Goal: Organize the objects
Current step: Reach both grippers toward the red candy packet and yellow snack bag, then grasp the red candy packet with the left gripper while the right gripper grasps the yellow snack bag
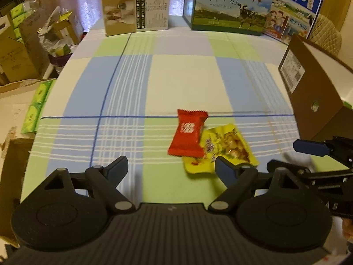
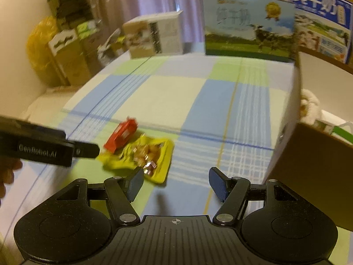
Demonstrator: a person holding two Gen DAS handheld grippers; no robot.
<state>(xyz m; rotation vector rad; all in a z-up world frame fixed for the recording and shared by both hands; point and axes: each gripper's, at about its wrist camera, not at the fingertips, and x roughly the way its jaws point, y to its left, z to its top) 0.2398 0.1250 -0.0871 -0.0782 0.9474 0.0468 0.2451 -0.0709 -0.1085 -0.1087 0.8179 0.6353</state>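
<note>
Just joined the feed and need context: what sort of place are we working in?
Most likely a lived-in home room, not a lab: a table under a checked cloth, retail milk cartons along its far edge, curtains behind, and stacked cardboard boxes beside it.

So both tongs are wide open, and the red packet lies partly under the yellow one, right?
Not quite: in the left wrist view the red packet lies partly on top of the yellow packet, not under it. Both the left tongs and right tongs are open.
</note>
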